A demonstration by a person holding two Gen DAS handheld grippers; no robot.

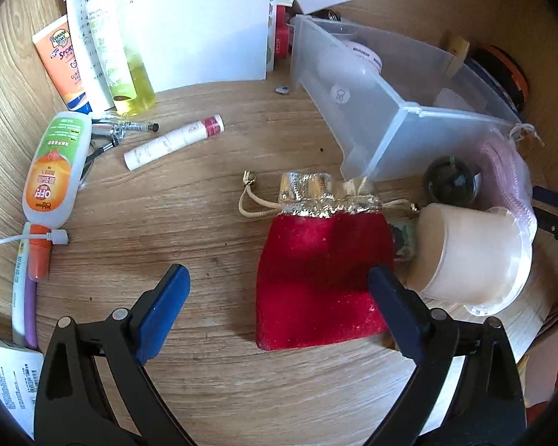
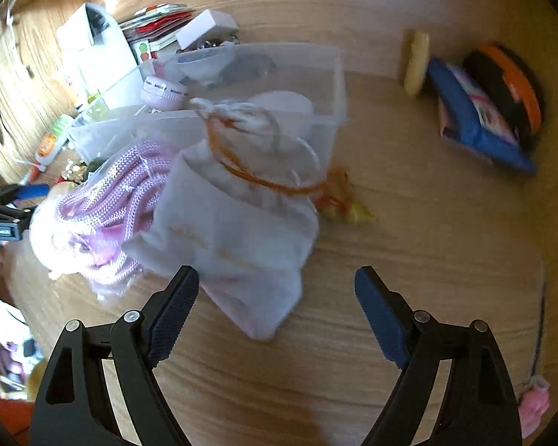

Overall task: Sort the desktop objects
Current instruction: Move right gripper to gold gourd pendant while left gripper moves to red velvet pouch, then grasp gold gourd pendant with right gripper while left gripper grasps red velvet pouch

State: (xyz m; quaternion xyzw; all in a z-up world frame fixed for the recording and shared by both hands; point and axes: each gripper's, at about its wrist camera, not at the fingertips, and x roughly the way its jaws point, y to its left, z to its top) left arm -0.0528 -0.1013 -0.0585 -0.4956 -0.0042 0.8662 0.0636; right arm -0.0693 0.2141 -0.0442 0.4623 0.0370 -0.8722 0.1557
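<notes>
Sorting looks barely begun: a red pouch lies between the left gripper fingers, a white mesh bag just ahead of the right gripper; both spread, empty.

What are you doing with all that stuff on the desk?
A person is sorting a messy wooden desk with a gripper in each hand. The left gripper hovers with its jaws open over a red velvet drawstring pouch with a gold top, holding nothing. The right gripper, also open and empty, points at a sheer white mesh bag lying beside a bag of pink cord. Behind them sits a clear plastic storage box with a few items already inside.
</notes>
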